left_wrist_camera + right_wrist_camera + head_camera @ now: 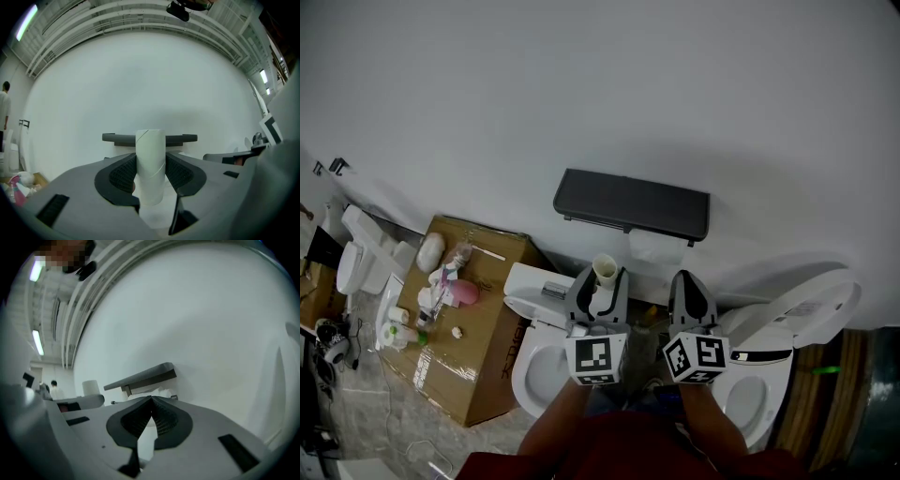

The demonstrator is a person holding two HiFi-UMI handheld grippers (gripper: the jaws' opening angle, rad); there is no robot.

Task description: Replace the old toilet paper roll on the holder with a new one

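A dark grey paper holder (630, 204) with a flat lid is fixed to the white wall, and a bit of white paper (656, 248) hangs under it. My left gripper (602, 278) is shut on an empty cardboard tube (606, 271), held upright just below and left of the holder. In the left gripper view the tube (151, 150) stands between the pads (123, 172), in front of the holder (117, 138). My right gripper (691, 283) is shut and empty, below the holder's right end. Its jaws (151, 400) meet tip to tip, tilted, with the holder (143, 377) beyond.
A brown cardboard box (492, 323) carrying bottles and small items stands at the left. A white toilet (536, 370) sits beneath my left gripper, another with its lid raised (797, 319) is at the right, and more white fixtures (361, 258) are at the far left.
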